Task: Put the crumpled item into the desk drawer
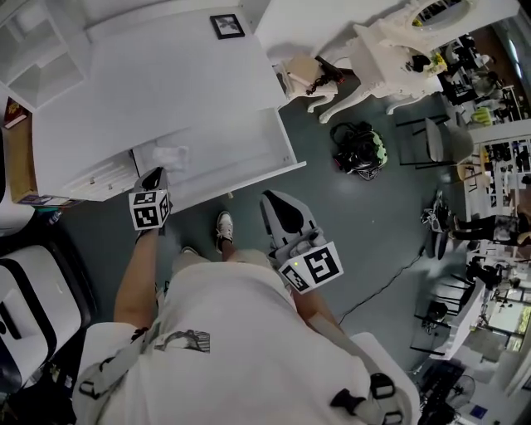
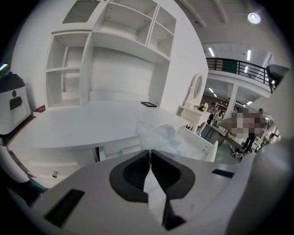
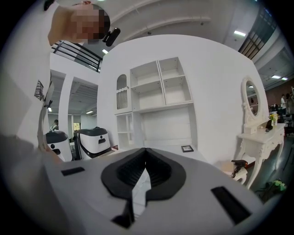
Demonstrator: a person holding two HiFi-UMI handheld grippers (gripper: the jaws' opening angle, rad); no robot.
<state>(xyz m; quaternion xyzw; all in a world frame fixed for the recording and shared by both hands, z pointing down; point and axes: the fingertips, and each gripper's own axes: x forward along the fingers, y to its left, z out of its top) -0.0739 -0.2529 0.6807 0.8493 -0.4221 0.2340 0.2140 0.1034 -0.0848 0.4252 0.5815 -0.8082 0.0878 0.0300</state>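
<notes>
The crumpled item (image 1: 172,156) is a pale, thin wad over the left end of the open desk drawer (image 1: 249,158). My left gripper (image 1: 155,176) comes up from below with its jaws shut on the wad's near edge. In the left gripper view the crumpled item (image 2: 158,134) sticks up just past the closed tips of the left gripper (image 2: 149,152), with the drawer's wall (image 2: 202,144) behind it. My right gripper (image 1: 278,203) hangs in front of the drawer's right half, over the floor. In its own view the right gripper (image 3: 145,149) is shut with nothing in it.
The white desk (image 1: 166,75) has shelves at the back and a small picture frame (image 1: 226,26) on top. A white vanity table (image 1: 390,50) and a black bag (image 1: 358,149) stand to the right. White machines (image 1: 25,299) sit at the left.
</notes>
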